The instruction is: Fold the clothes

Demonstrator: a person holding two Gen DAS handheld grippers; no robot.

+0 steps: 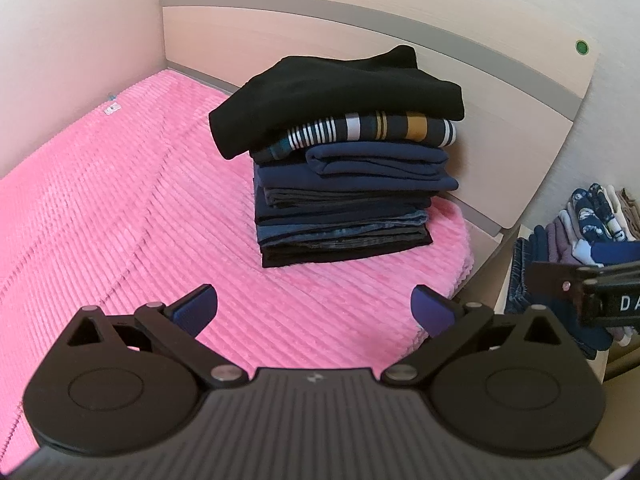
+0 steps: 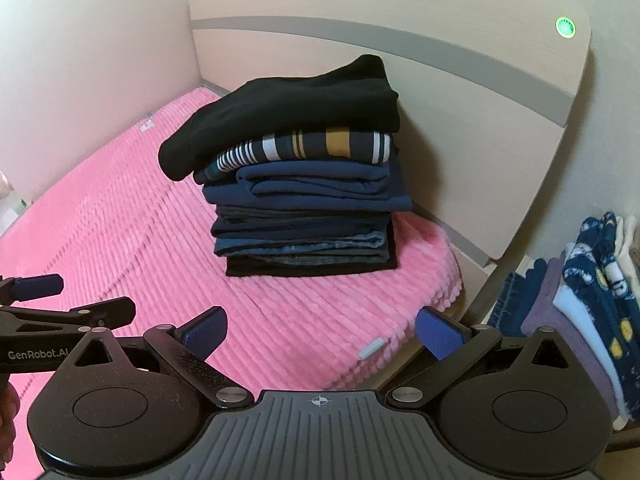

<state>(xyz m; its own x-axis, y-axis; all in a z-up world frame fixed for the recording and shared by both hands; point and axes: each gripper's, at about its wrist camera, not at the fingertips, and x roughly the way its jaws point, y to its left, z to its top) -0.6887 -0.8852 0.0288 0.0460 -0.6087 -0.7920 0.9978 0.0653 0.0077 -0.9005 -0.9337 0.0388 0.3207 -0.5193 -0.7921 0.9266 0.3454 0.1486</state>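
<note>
Stack of folded clothes (image 1: 340, 168) sits on the bed, on the pink ribbed blanket (image 1: 120, 208), at the far right corner close against the pale wooden headboard (image 1: 360, 32). Top item: black garment (image 1: 332, 92), thick and soft, folded loosely; its near-left corner droops over the edge of the layers beneath. Under it a striped piece (image 1: 372, 132), navy with white bands and one mustard block. Then two navy pieces (image 1: 376, 164) with rolled, rounded fold edges; below these several thinner dark layers, a denim-blue one among them, and a black piece at the base. Edges roughly square, upper layers slightly offset to the left. Left gripper (image 1: 314, 310) hovers low over the blanket in front of the stack, jaws spread wide, blue pads bare, nothing held. Right gripper (image 2: 320, 332) likewise wide open and empty, aimed at the same stack (image 2: 304, 200) from a little further right; in its view the left gripper (image 2: 52, 300) shows at the left edge, side-on. Second lot of clothes (image 2: 580, 300) lies off the bed to the right, on a low surface: navy patterned pieces, purple, white, some denim, overlapping in a loose row. Small green dot (image 2: 565, 27) on the headboard's upper right.
</note>
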